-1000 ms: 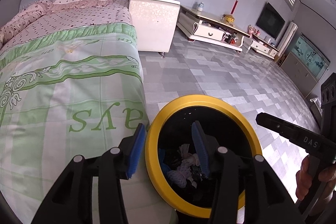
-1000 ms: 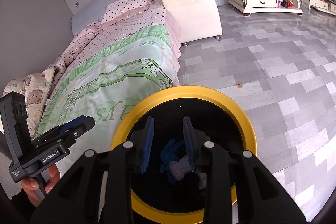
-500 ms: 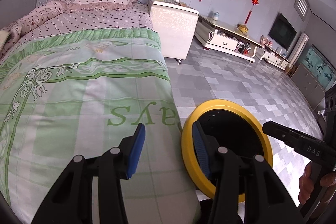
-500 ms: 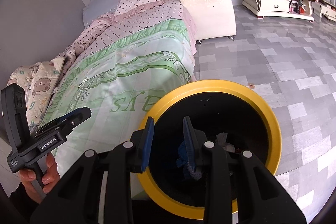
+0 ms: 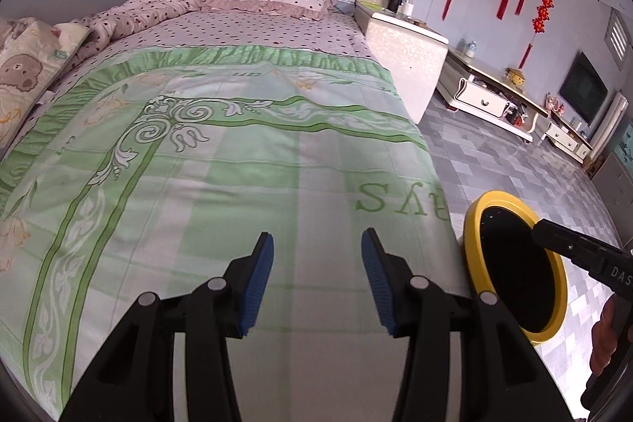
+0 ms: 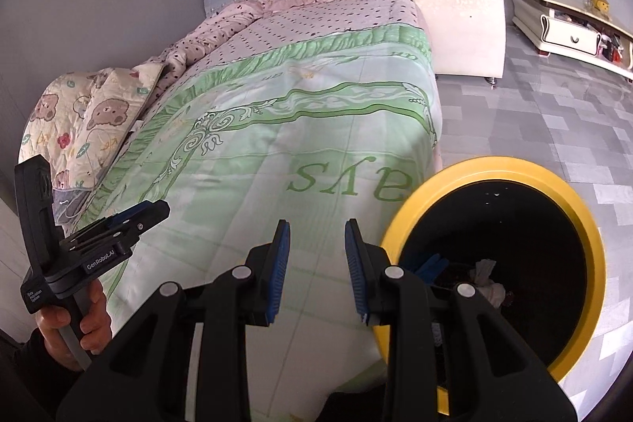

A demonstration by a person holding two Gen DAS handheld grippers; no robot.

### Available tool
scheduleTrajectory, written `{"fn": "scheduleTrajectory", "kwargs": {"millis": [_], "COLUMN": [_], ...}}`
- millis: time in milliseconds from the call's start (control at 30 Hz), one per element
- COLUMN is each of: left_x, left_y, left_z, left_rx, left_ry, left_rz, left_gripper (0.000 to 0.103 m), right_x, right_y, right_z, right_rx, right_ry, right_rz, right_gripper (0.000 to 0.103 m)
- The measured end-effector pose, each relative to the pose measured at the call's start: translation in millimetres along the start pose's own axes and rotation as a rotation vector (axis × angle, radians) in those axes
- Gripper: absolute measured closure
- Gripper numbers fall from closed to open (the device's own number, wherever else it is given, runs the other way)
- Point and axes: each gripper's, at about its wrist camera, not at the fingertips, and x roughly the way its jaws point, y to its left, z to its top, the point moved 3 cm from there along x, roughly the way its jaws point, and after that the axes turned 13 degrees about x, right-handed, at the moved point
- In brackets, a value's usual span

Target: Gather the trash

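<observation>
Both our left gripper [image 5: 317, 273] and right gripper [image 6: 316, 265] hang released, empty, over the bed [image 5: 237, 153]; swinging right could topple the bin [image 6: 554, 180] (yellow-rimmed) beside us.

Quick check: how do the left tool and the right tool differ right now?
The left tool has its blue pads set wider apart than the right tool. The left tool hangs over the middle of the green bedspread, with the yellow-rimmed bin off to its side; the right tool hangs at the bedspread's edge, right beside the bin. Shared: both are empty, pads touching nothing, and both point down at the bed.
</observation>
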Motion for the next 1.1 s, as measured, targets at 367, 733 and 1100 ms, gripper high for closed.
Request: {"fn": "scheduleTrajectory", "kwargs": {"millis": [367, 733, 1100], "left_x": [-15, -36, -93], "left_y": [54, 70, 68], "left_z": [-38, -66, -62], "left_rx": [-0.055, -0.089, -0.112], "left_ry": [0.018, -0.010, -0.158], "left_rz": [0.072, 0.128, 0.182], "left_gripper": [0.059, 0.037, 0.008], "right_x": [35, 27, -21], "right_y": [50, 69, 79], "right_z": [-34, -58, -51], "right_rx": [-0.081, -0.134, -0.143], "right_ry": [0.064, 0.018, -0.184], "right_rz": [0.015, -0.020, -0.030], "right_gripper": [0.076, 0.051, 0.009]}}
